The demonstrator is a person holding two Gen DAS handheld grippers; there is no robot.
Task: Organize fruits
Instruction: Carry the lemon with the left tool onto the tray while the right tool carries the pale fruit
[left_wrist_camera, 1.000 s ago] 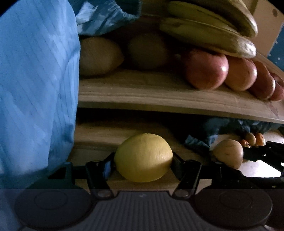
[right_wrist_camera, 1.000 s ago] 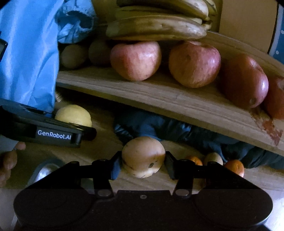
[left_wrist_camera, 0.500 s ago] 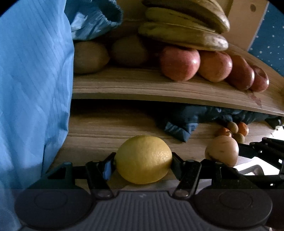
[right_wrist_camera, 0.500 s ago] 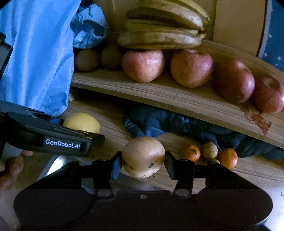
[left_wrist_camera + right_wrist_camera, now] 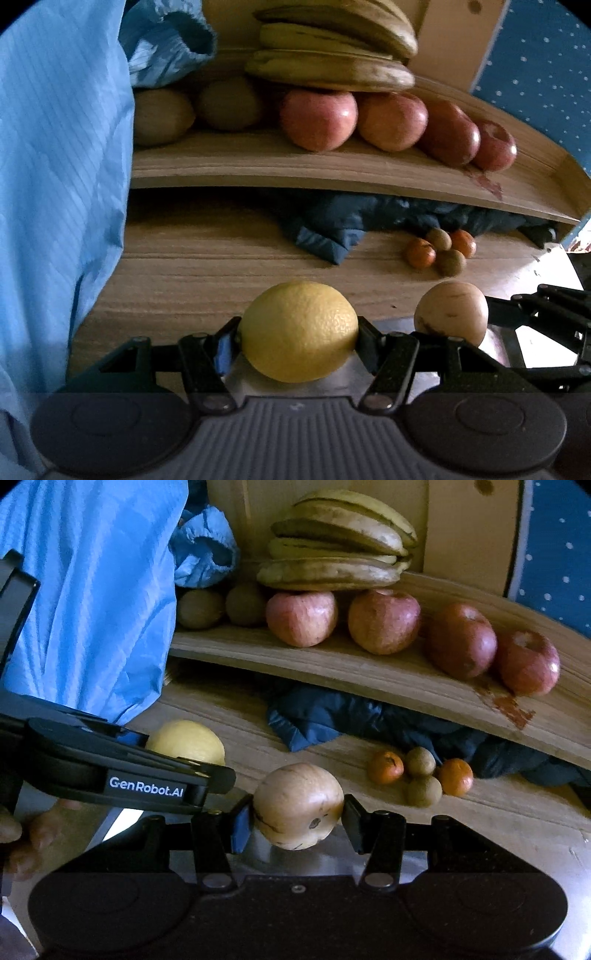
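My left gripper (image 5: 299,332) is shut on a yellow lemon (image 5: 300,330), pressed between both pads above the wooden lower board (image 5: 192,269). My right gripper (image 5: 298,812) is shut on a pale tan round fruit (image 5: 298,805) with dark specks. In the left wrist view that tan fruit (image 5: 451,312) shows to the right of the lemon. In the right wrist view the lemon (image 5: 186,742) peeks out behind the left gripper's black body. On the upper shelf (image 5: 369,672) lie red apples (image 5: 302,617), brown kiwis (image 5: 201,607) and a bunch of bananas (image 5: 336,559).
Small oranges (image 5: 385,768) and small brown fruits (image 5: 421,761) cluster on the lower board beside a dark blue cloth (image 5: 332,720) under the shelf. A light blue sleeve (image 5: 59,184) fills the left side. A metal surface (image 5: 317,384) lies below the grippers.
Both grippers have drawn back and up from the shelf with their fruits still held. The shelf and its fruit look smaller and farther, and the small oranges have come into fuller view.
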